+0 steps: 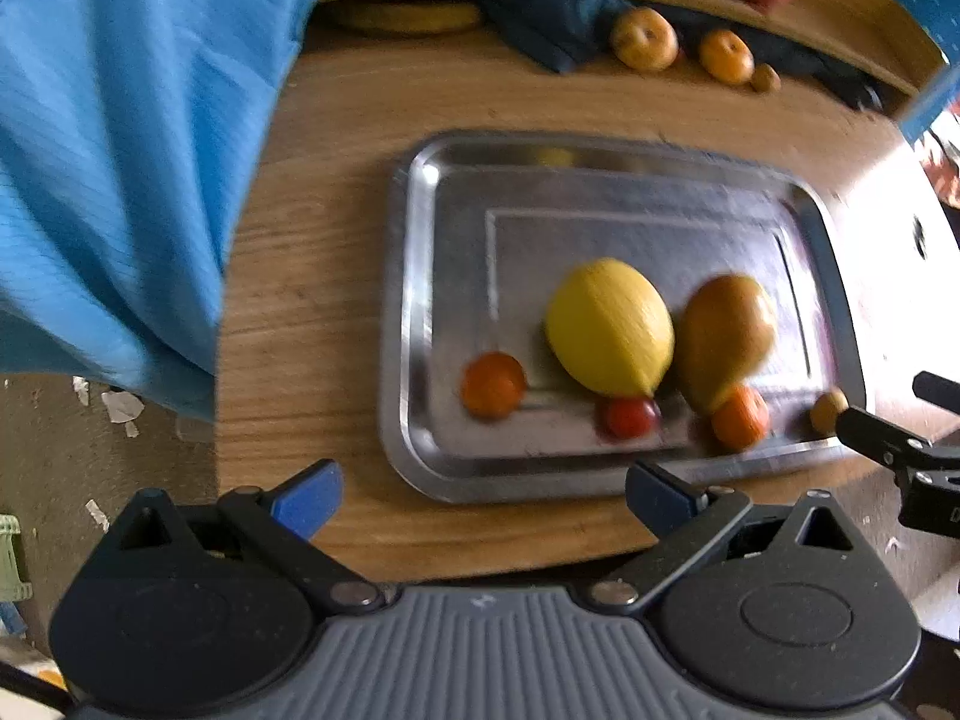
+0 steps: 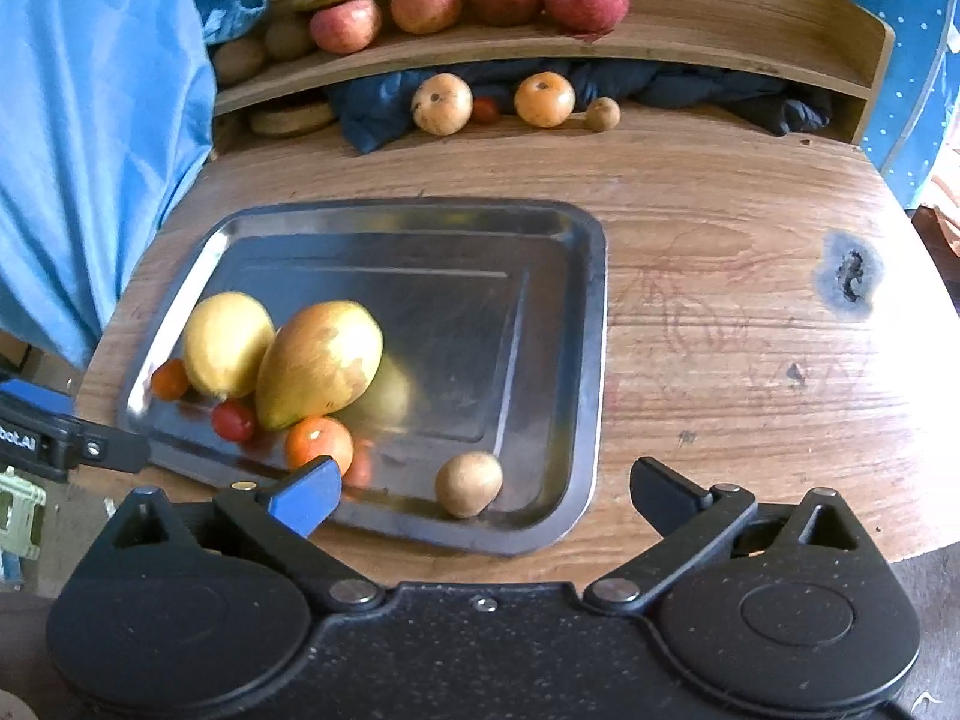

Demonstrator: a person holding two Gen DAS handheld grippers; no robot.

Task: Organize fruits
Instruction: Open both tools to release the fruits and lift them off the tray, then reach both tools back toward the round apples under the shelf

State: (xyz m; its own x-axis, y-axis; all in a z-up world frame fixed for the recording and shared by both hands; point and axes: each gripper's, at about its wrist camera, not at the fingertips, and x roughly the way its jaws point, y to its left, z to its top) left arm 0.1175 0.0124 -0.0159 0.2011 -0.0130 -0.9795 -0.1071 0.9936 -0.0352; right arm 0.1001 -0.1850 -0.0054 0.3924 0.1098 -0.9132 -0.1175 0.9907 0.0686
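1. Leftmost, a blue cloth hangs over the table's left edge, crowding that side.
2. Next, the left gripper hovers near the tray's front rim, jaws wide and empty.
3. On the tray, fruit is bunched at the front left: small orange, lemon, tomato, mango, tangerine, likely grouped to leave the rest bare.
4. A brown fruit lies apart, against the front rim (probably rolled there).
5. The right gripper stands wide, holding nothing, just over that fruit.
6. Right of the tray, open wood gives room; more fruit waits under the shelf.
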